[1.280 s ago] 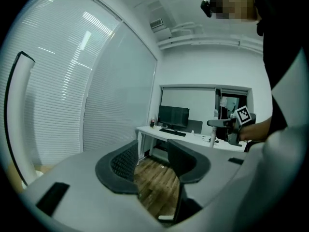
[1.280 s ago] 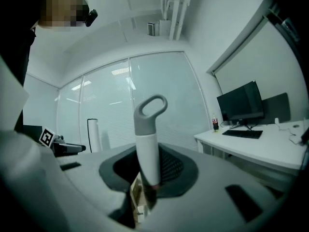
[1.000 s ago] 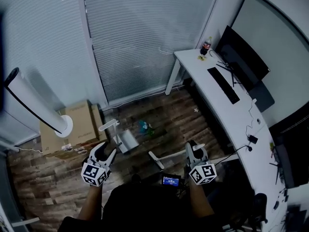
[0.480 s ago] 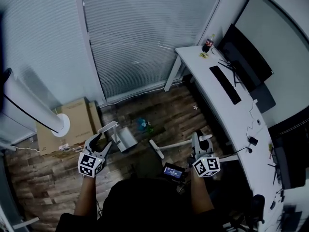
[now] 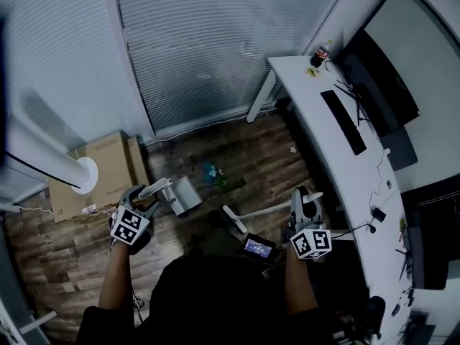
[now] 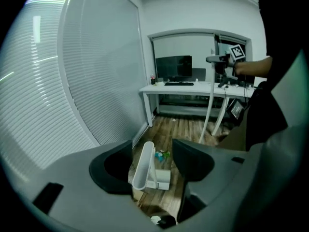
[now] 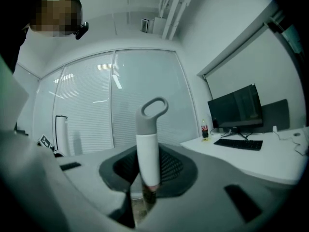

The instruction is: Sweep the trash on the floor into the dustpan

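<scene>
Left claw [image 6: 154,161] is opening wide, dustpan handle [image 6: 141,166] upright between its jaws and unpinched, trash [image 6: 161,154] just beyond on the floor [image 6: 193,129] toward the window edge; right claw [image 7: 147,170] clamps the broom handle [image 7: 147,149].

I log a white dustpan [image 5: 187,195] centre-left, blue-green trash [image 5: 213,172] just beside it, brown wood-plank floor [image 5: 266,157] beneath. Broom handle [image 7: 147,153], centre of the right gripper view: white with a grey loop top.

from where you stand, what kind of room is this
Most likely an office. A long white desk along the wall carries a monitor and a keyboard, and tall windows are covered by closed blinds.
</scene>
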`<control>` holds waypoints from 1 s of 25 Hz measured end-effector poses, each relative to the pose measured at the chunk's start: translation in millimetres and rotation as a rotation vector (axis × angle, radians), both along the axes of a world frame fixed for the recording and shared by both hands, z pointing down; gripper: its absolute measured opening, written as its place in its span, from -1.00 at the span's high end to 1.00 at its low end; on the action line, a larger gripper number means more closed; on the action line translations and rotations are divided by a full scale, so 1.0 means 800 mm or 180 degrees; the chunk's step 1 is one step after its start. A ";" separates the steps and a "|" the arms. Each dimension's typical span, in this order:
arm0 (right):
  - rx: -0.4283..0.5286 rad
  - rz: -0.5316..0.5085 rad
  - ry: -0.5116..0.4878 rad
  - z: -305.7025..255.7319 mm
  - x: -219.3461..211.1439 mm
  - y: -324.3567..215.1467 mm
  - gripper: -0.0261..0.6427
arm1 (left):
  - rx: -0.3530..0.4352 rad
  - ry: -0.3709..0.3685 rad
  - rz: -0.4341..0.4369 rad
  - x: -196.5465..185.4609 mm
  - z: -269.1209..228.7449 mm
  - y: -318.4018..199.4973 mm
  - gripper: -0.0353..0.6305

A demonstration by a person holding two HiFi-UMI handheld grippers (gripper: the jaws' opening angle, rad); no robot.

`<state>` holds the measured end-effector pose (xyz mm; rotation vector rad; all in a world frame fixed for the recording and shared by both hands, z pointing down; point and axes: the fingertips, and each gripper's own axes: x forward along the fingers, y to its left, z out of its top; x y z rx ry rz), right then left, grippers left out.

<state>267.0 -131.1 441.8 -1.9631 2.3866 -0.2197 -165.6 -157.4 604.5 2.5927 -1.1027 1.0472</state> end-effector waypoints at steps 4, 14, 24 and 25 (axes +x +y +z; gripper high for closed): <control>-0.0088 -0.0072 -0.0014 0.011 0.014 -0.039 0.71 | -0.0278 -0.0260 0.0106 0.005 0.042 -0.020 0.16; -0.0291 -0.0419 0.0083 0.025 0.039 -0.149 0.71 | -0.0941 -0.0956 0.0368 -0.006 0.121 -0.029 0.16; -0.0269 -0.0785 0.0207 0.033 0.045 -0.268 0.71 | -0.1252 -0.1255 0.0305 -0.006 0.138 -0.030 0.53; -0.0246 -0.0809 0.0223 0.034 0.045 -0.279 0.71 | -0.1254 -0.1284 0.0293 -0.006 0.138 -0.031 0.53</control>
